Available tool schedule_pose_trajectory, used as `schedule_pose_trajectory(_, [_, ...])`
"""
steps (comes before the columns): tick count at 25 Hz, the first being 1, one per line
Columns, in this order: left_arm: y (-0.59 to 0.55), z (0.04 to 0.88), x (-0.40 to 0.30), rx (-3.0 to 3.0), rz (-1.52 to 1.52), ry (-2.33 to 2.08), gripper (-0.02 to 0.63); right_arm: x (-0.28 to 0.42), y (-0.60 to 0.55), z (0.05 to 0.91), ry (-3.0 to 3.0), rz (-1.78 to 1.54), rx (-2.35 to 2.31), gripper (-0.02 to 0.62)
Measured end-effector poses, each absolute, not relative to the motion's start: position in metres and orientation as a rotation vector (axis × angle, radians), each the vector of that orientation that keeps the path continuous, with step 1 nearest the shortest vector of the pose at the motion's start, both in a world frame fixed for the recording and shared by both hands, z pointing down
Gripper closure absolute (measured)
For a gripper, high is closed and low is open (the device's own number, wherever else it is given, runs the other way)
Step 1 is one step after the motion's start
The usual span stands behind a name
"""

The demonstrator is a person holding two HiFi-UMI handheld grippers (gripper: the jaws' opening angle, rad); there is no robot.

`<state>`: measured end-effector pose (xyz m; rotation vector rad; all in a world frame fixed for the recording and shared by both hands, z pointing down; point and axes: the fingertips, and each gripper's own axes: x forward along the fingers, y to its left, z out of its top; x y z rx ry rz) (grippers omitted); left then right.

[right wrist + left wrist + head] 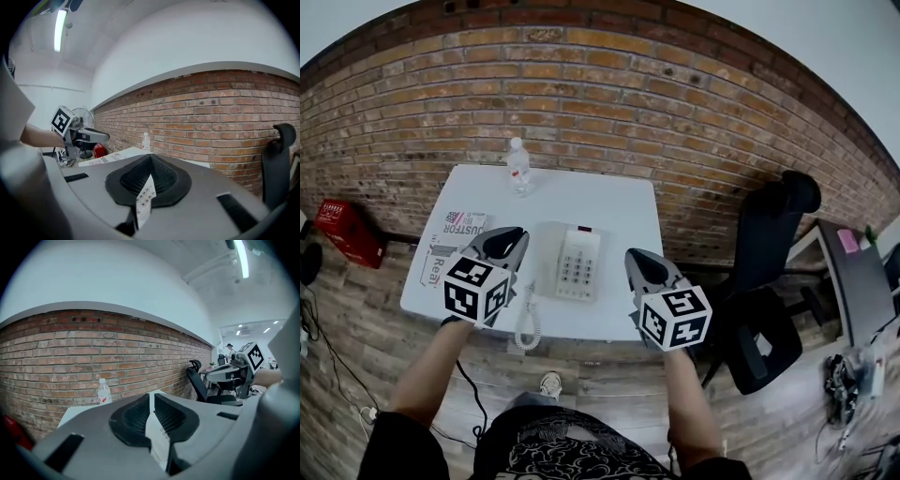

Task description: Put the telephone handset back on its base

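A cream telephone base (579, 263) with a keypad sits on the white table (609, 211). The handset (546, 261) appears to lie along the base's left side. Its coiled cord (528, 325) hangs over the table's front edge. My left gripper (502, 246) hovers just left of the phone, and in the left gripper view the left gripper (151, 399) has its jaws drawn together with nothing between them. My right gripper (640, 267) hovers to the phone's right; the right gripper (151, 161) is shut and empty. A strip of keypad (144, 194) shows below its jaws.
A clear plastic bottle (518, 167) stands at the table's back edge by the brick wall. A printed sheet (450, 239) lies at the table's left. A red crate (347, 231) sits on the floor to the left, and a black office chair (769, 281) to the right.
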<state>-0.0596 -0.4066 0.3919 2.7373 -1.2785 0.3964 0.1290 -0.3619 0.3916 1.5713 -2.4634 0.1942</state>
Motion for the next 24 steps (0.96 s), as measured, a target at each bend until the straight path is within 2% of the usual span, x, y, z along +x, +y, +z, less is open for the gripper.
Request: schedule_pose_trajectory(24, [-0.393, 0.387, -0.041, 2.778, 0.423, -1.247, 0.581, 0.116, -0.35, 0.385, -2.477, 0.115, 1.493, 0.598])
